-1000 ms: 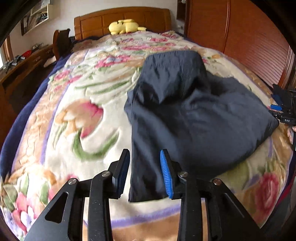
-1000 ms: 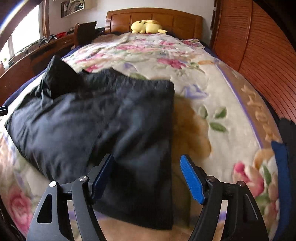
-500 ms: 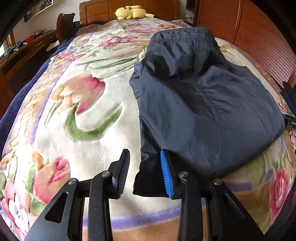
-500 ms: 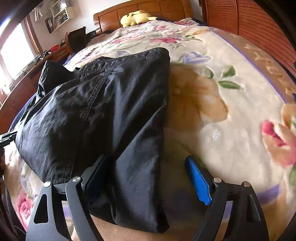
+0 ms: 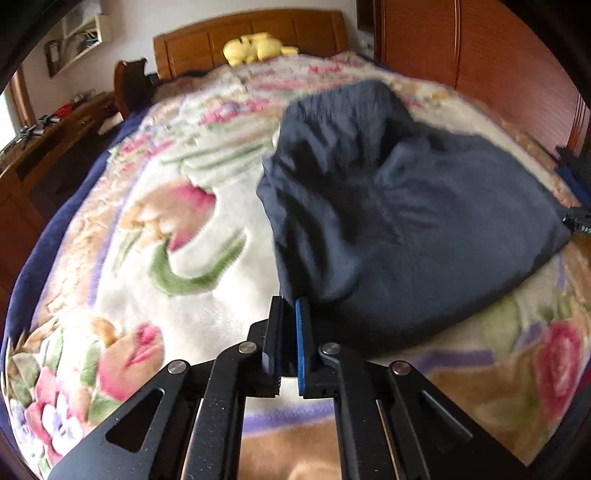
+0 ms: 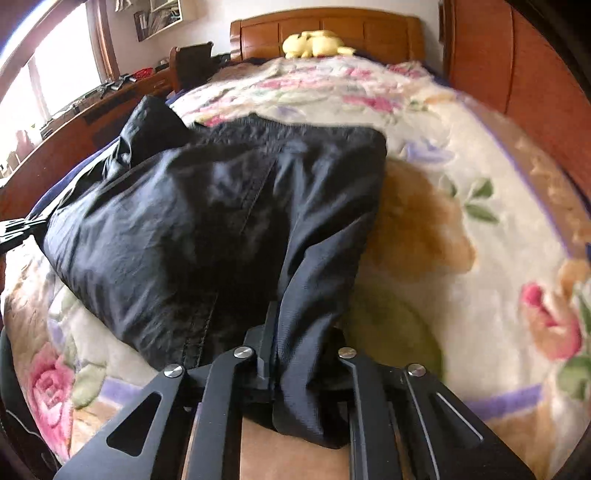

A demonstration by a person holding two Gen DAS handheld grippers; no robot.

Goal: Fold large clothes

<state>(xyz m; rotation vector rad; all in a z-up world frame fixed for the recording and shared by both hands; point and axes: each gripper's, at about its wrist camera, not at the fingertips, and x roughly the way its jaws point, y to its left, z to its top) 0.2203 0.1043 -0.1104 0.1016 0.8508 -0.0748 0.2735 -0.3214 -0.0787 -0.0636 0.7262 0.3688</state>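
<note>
Black left tool (image 5: pixel 289 314) pinching near corner of dark garment (image 5: pixel 399 221), bottom centre | right tool (image 6: pixel 295 332) clamping its bunched hem, bottom centre | garment lying mid-frame on floral blanket (image 5: pixel 147 240) | yellow plush (image 6: pixel 314 43) sitting top centre by headboard (image 6: pixel 369 29)

Bare blanket (image 5: pixel 207 302) lay open left of the dark trousers (image 5: pixel 406 229). A wooden wall (image 6: pixel 524 85) hemmed the bed's right side; a desk (image 6: pixel 74 125) flanked the left.
</note>
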